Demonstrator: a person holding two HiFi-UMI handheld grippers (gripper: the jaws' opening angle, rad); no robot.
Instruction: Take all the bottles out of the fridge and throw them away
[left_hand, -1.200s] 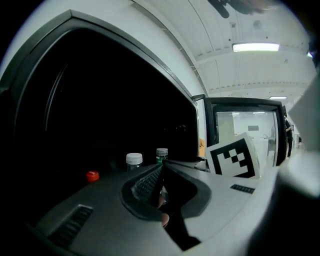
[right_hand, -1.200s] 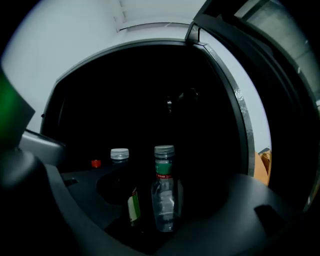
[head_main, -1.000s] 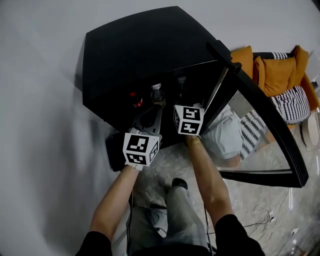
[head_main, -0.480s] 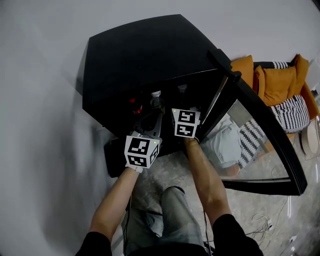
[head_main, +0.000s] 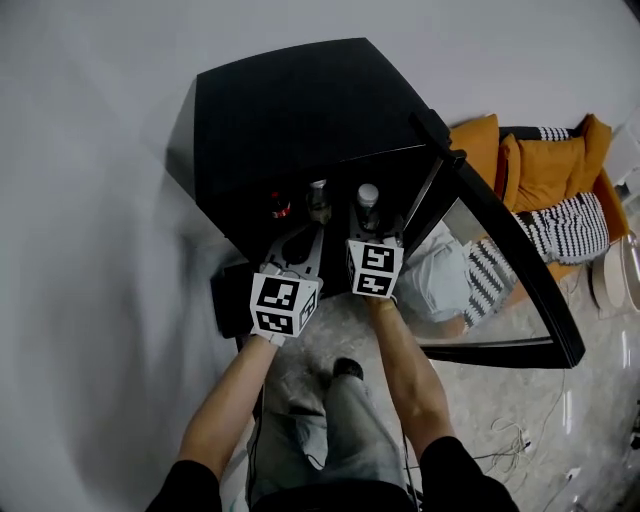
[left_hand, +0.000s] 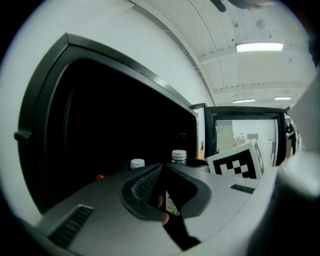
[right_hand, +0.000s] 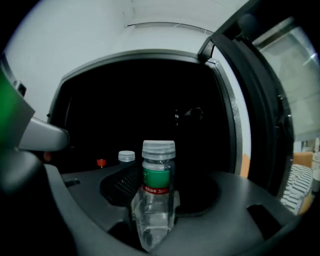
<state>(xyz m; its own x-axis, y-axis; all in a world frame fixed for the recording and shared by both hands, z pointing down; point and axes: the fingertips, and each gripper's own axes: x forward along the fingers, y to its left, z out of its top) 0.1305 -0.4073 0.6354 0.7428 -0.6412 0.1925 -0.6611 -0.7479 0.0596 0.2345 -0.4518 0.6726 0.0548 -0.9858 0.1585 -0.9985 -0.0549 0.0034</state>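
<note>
We hold the right gripper (right_hand: 155, 197) about level at the open front of the fridge (head_main: 290, 110). Its jaws have just been closing, and they now clamp a bottle (right_hand: 158, 180) between them. The bottle is clear plastic with a green label, a red band and a pale cap, and it stands upright. In the head view its cap shows just beyond the right cube (head_main: 375, 268), at the mouth of the dark cabinet. That is on the side where the door (head_main: 505, 236) stands wide open to the right.

The left gripper (left_hand: 161, 170) hangs just beside the right one, to its left and a little nearer to us. Its jaws meet at the tips. A pale sliver shows in the slit lower down, and we cannot tell what it is.

Two more bottles stand deeper in the fridge, left of the held one. One has a white cap (right_hand: 126, 156) and the other, farthest left, has a red cap (right_hand: 101, 162). Only the caps catch light, and the bodies are lost in the dark.

Past the glass door we see an orange and striped sofa (head_main: 545, 155). Cables (head_main: 520, 440) lie on the floor at lower right.
</note>
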